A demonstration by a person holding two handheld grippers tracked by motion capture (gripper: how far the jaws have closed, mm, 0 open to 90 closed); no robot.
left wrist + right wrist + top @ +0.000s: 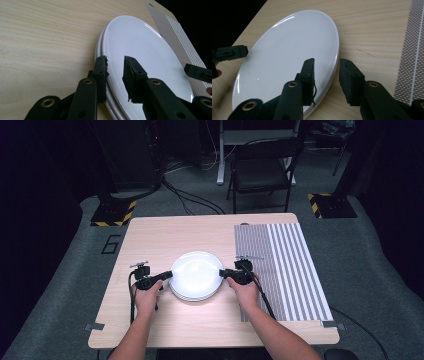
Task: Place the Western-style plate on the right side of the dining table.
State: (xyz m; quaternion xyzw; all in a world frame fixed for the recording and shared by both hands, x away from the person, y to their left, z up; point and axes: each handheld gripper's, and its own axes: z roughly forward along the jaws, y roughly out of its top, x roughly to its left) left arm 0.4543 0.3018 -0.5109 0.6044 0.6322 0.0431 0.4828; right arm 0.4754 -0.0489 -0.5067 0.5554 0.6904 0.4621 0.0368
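Observation:
A small stack of white plates (pixel 196 275) lies on the light wooden table (pixel 165 235). My left gripper (pixel 169 275) is at the stack's left edge, held level by a hand. In the left gripper view its jaws (pixel 115 66) pinch the rim of the top plate (pixel 140 45), one pad under it and one on top. My right gripper (pixel 222 272) is at the right edge. In the right gripper view its jaws (pixel 327 67) straddle the plate's rim (pixel 287 50), one jaw over the top and the other a little clear of the edge.
A grey and white striped mat (pixel 282 265) covers the right part of the table, just right of my right gripper. A black chair (pixel 262 170) stands beyond the far edge. Bare wood lies behind and in front of the plates.

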